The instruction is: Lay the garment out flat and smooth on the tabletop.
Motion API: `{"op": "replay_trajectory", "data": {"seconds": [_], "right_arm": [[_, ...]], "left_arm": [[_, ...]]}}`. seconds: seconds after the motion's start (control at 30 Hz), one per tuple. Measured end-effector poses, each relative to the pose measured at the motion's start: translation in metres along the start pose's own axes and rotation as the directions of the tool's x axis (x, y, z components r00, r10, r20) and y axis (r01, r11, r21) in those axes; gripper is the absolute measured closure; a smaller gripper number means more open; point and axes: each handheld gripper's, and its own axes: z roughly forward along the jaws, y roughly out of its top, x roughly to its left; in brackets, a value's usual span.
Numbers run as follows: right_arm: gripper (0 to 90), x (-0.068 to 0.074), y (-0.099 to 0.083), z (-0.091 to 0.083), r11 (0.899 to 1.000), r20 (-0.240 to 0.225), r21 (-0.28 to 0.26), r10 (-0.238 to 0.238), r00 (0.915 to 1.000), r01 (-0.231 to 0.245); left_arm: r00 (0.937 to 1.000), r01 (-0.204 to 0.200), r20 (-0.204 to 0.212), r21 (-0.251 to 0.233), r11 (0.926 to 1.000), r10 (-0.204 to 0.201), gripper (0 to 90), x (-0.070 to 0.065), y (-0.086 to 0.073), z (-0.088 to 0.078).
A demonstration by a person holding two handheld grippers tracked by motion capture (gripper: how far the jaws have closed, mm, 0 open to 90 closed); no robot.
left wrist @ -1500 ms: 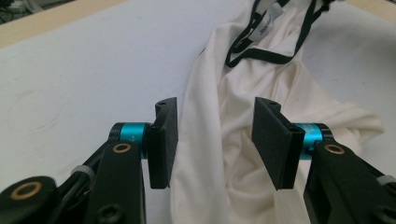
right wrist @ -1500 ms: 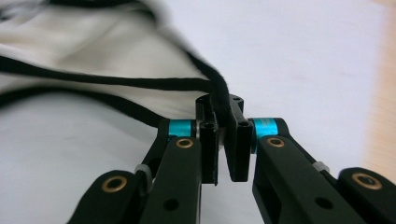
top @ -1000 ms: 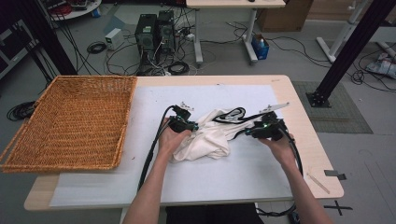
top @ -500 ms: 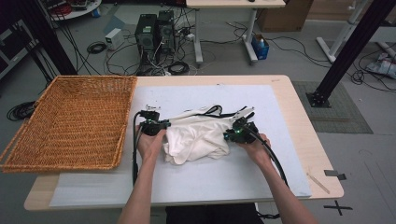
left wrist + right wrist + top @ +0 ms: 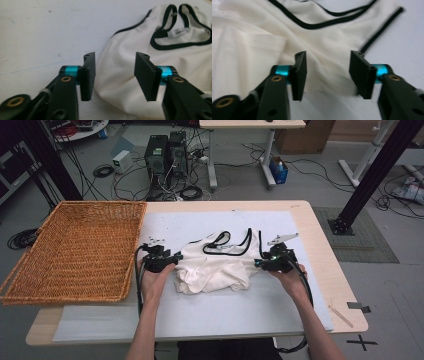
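One garment (image 5: 215,267): a cream top of soft, creased cloth with narrow black trim at the neck and straps, lying bunched in the middle of the white sheet (image 5: 210,312) that covers the pale wooden table (image 5: 330,270). A small white label (image 5: 178,32) sits inside its neckline; the print on it is too small to read.

Two grippers. The left gripper (image 5: 170,261) is at the garment's left edge, the right gripper (image 5: 262,264) at its right edge. Both have flat black pads on teal collars. Both sets of jaws have just been opening and now stand partly apart; cloth lies below and between them, but the pads do not press on it.

One wicker basket (image 5: 75,252), rectangular, coarse golden weave, on the left of the table; its left corner overhangs the edge.

The garment's near folds hide its lower hem. The person's forearms are cut off by the bottom of the high view.
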Motion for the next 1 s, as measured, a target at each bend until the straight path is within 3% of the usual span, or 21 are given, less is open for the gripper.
{"op": "replay_trajectory", "data": {"seconds": [0.03, 0.07, 0.1, 0.13, 0.17, 0.2, 0.23, 0.27, 0.3, 0.33, 0.37, 0.43, 0.47, 0.6, 0.73, 0.8, 0.87, 0.9, 0.93, 0.97, 1.0], "right_arm": [[45.1, 0.006, 0.003, 0.004, 1.000, -0.017, 0.010, -0.011, 0.9998, 0.011], [43.2, 0.023, 0.006, 0.012, 0.997, -0.062, 0.021, -0.072, 0.9955, 0.073], [43.2, 0.023, 0.006, 0.012, 0.997, -0.062, 0.021, -0.072, 0.9955, 0.073], [42.1, 0.032, 0.006, 0.018, 0.994, -0.109, 0.029, -0.103, 0.9887, 0.107], [42.1, 0.032, 0.006, 0.018, 0.994, -0.109, 0.029, -0.103, 0.9887, 0.107], [42.1, 0.037, 0.004, 0.028, 0.991, -0.111, 0.078, -0.104, 0.9884, 0.113], [42.1, 0.037, 0.004, 0.028, 0.991, -0.111, 0.078, -0.104, 0.9884, 0.113], [49.5, 0.035, 0.001, 0.030, 0.995, -0.111, 0.068, -0.064, 0.9918, 0.071], [49.5, 0.035, 0.001, 0.030, 0.995, -0.111, 0.068, -0.064, 0.9918, 0.071], [62.8, 0.029, 0.000, 0.028, 0.997, -0.106, 0.061, -0.030, 0.9939, 0.037], [62.8, 0.029, 0.000, 0.028, 0.997, -0.106, 0.061, -0.030, 0.9939, 0.037], [77.1, 0.025, -0.004, 0.024, 0.998, -0.112, 0.051, -0.014, 0.9936, 0.020], [87.7, 0.023, -0.009, 0.021, 0.999, -0.111, 0.037, -0.018, 0.9937, 0.022], [89.1, 0.023, -0.017, 0.013, 0.999, -0.118, 0.034, -0.012, 0.9929, 0.016], [89.3, 0.033, -0.037, -0.011, 0.997, -0.126, 0.068, -0.024, 0.9917, 0.033], [89.3, 0.035, -0.041, -0.017, 0.996, -0.134, 0.077, -0.027, 0.9906, 0.037], [84.4, 0.040, -0.051, -0.030, 0.994, -0.145, 0.093, -0.044, 0.9885, 0.058], [84.4, 0.040, -0.051, -0.030, 0.994, -0.145, 0.093, -0.044, 0.9885, 0.058], [74.4, 0.037, -0.051, -0.037, 0.997, -0.112, 0.067, -0.039, 0.9929, 0.047], [74.4, 0.037, -0.051, -0.037, 0.997, -0.112, 0.067, -0.039, 0.9929, 0.047], [65.1, 0.030, -0.047, -0.042, 0.999, -0.064, 0.035, -0.009, 0.9979, 0.011]], "left_arm": [[0.9995, -0.030, 0.011, 0.013, 0.9995, 0.030, 49.3, -0.005, 0.000, 0.004], [0.9968, -0.073, 0.034, 0.021, 0.9971, 0.072, 49.3, -0.013, 0.000, 0.006], [0.9935, -0.102, 0.053, 0.020, 0.9946, 0.101, 49.3, -0.019, 0.000, 0.006], [0.9760, -0.175, 0.133, 0.009, 0.9845, 0.172, 49.2, -0.033, -0.001, 0.007], [0.9760, -0.175, 0.133, 0.009, 0.9845, 0.172, 48.3, -0.033, -0.001, 0.007], [0.9621, -0.236, 0.152, 0.050, 0.9704, 0.226, 47.1, -0.042, -0.003, 0.011], [0.9621, -0.236, 0.152, 0.050, 0.9704, 0.226, 46.6, -0.042, -0.003, 0.011], [0.9560, -0.281, 0.119, 0.109, 0.9535, 0.268, 46.4, -0.045, -0.008, 0.018], [0.9560, -0.281, 0.119, 0.109, 0.9535, 0.268, 46.4, -0.045, -0.008, 0.018], [0.9545, -0.289, 0.119, 0.139, 0.9473, 0.274, 46.5, -0.045, -0.013, 0.024], [0.9545, -0.289, 0.119, 0.139, 0.9473, 0.274, 47.8, -0.045, -0.013, 0.024], [0.9497, -0.305, 0.116, 0.128, 0.9437, 0.291, 51.8, -0.046, -0.015, 0.022], [0.9483, -0.301, 0.146, 0.130, 0.9447, 0.282, 71.2, -0.046, -0.015, 0.020], [0.9408, -0.304, 0.201, 0.140, 0.9424, 0.273, 78.3, -0.050, -0.021, 0.011], [0.9084, -0.349, 0.299, 0.156, 0.9240, 0.292, 79.8, -0.062, -0.036, -0.008], [0.8823, -0.376, 0.363, 0.161, 0.9125, 0.300, 79.8, -0.071, -0.045, -0.020], [0.8680, -0.386, 0.394, 0.152, 0.9099, 0.302, 79.1, -0.077, -0.047, -0.028], [0.8680, -0.386, 0.394, 0.152, 0.9099, 0.302, 75.8, -0.077, -0.047, -0.028], [0.8721, -0.372, 0.386, 0.126, 0.9196, 0.300, 71.9, -0.076, -0.044, -0.030], [0.8799, -0.345, 0.376, 0.086, 0.9345, 0.291, 71.9, -0.073, -0.038, -0.031], [0.9130, -0.282, 0.309, 0.006, 0.9594, 0.267, 58.4, -0.067, -0.025, -0.030]]}}
